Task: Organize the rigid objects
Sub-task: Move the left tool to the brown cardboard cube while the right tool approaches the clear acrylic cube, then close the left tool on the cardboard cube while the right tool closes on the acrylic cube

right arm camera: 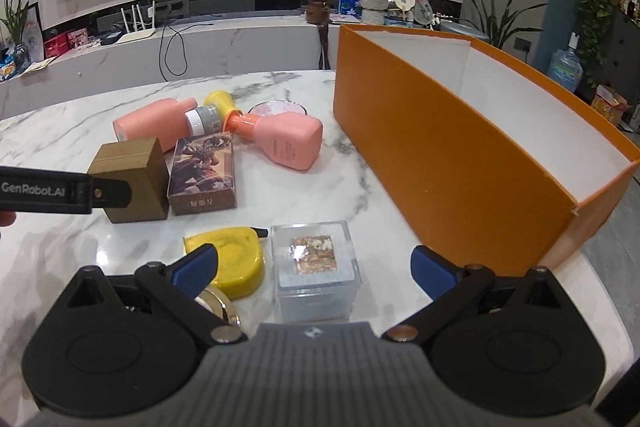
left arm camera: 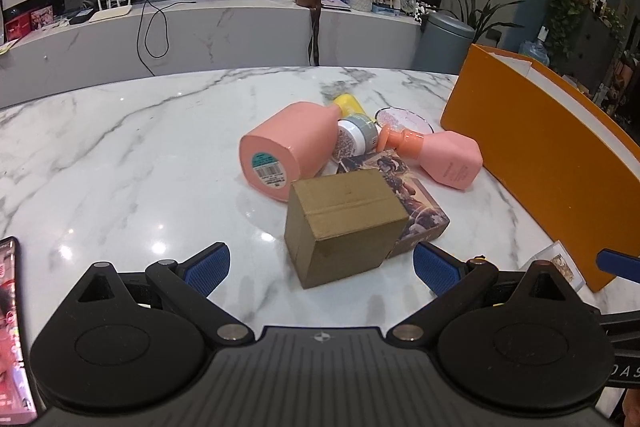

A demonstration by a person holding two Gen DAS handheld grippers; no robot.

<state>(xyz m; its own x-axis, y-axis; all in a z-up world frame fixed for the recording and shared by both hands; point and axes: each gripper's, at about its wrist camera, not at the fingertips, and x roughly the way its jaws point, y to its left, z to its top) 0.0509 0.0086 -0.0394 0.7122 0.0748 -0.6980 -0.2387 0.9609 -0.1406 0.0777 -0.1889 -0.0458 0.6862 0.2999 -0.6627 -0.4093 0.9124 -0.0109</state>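
Marble table carries everything. Orange box stands open-topped at the right side, white inside, nothing visible in it from the right wrist view (far end hidden by the near wall). Loose pile left of it: large pink bottle on its side, smaller pink bottle lying with its orange cap toward a grey-lidded jar, a picture-printed carton lying flat and touching a brown cardboard box. Nearer the right tool: clear cube case and yellow tape measure, just beside each other. Left tool spread wide, empty, the cardboard box sitting just ahead between its blue pads. Right tool likewise spread, empty, with the clear cube between its fingers but not gripped. Judgement: sorting barely begun; both tools are lined up for a first pick. Next move likely calls for closing squarely on flat opposite faces, then lifting clear of the box's tall wall. The cube's slick sides may slip; the cardboard box's neighbour may drag along.
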